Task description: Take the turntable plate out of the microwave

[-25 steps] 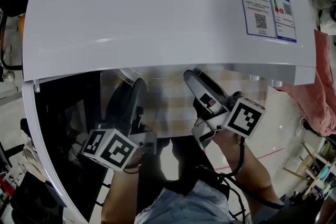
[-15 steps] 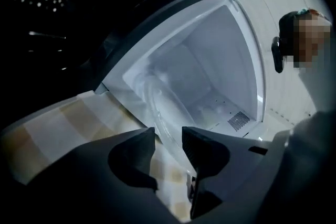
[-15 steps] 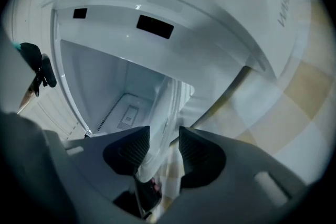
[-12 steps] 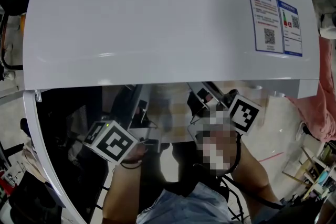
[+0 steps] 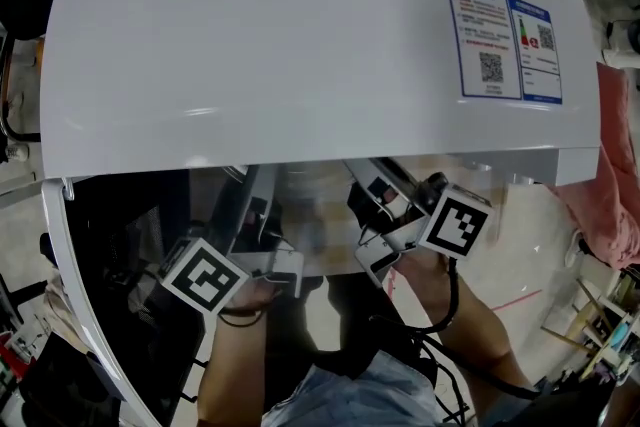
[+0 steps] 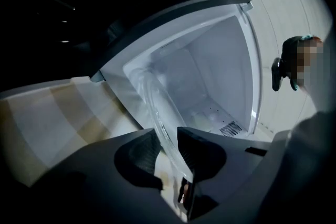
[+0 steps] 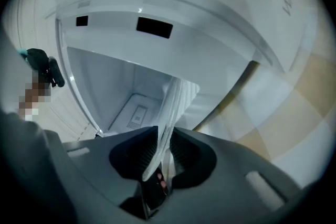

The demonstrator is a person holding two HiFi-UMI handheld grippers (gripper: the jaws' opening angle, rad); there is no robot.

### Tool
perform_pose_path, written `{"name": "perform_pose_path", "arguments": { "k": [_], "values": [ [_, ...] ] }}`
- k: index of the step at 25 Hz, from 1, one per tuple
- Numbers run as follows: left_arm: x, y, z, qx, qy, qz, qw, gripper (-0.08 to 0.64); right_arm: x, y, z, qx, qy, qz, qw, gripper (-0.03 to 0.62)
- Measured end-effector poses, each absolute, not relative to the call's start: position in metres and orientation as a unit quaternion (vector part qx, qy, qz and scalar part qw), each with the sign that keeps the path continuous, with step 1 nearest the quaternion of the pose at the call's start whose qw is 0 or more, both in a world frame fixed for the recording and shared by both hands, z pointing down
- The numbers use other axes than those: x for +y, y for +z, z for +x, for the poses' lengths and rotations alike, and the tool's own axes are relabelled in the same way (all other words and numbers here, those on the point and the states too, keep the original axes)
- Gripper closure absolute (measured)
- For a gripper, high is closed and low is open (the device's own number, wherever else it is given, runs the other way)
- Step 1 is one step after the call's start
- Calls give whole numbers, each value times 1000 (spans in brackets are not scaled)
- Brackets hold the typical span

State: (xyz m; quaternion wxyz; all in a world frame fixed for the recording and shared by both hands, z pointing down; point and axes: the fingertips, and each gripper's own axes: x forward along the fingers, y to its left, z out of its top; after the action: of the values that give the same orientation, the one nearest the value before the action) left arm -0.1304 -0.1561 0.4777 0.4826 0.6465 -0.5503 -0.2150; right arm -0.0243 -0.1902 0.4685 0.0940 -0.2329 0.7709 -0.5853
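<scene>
Looked steeply down on the white top of a microwave [image 5: 300, 35], its dark door [image 5: 110, 245] standing open off the outer side of the left gripper [image 6: 168, 138]. Showed a forearm [image 5: 228, 365] behind that gripper's marker cube [image 5: 205, 277], with the tool aimed into the white cavity [image 6: 215, 76]. Caught the jaws closing on the turntable plate [image 6: 153, 107]: clear glass rim set edge-on between the two ridged pads and touching both. Followed the plate forward from those jaws into the cavity mouth, with a beige-and-white checked surface [image 6: 47, 118] off the left jaw. Found the right gripper [image 7: 165, 136] near the left one, a second marker cube [image 5: 455, 227] at its back, aimed into the same cavity. Caught its jaws closing too, pads pressed on another part of the plate's rim, glass running ahead of them toward the cavity. Placed the plate between the two tools, gripped by both, at the front of the cavity under the microwave's top. Noted a blue-and-white label [image 5: 505, 40] on that top, above and beyond the right gripper, and red cloth [image 5: 615, 190] off its outer side.
</scene>
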Motion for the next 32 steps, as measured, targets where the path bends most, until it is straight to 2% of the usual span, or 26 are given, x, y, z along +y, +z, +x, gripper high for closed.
{"name": "perform_pose_path", "arguments": {
  "k": [18, 32],
  "values": [
    [-78, 447, -105, -552, -243, 654, 458, 449, -116, 432, 0, 799, -555, -203, 110, 520],
    [27, 404, -75, -538, -252, 676, 436, 449, -9, 388, 32, 809, -536, -197, 142, 523]
  ]
}}
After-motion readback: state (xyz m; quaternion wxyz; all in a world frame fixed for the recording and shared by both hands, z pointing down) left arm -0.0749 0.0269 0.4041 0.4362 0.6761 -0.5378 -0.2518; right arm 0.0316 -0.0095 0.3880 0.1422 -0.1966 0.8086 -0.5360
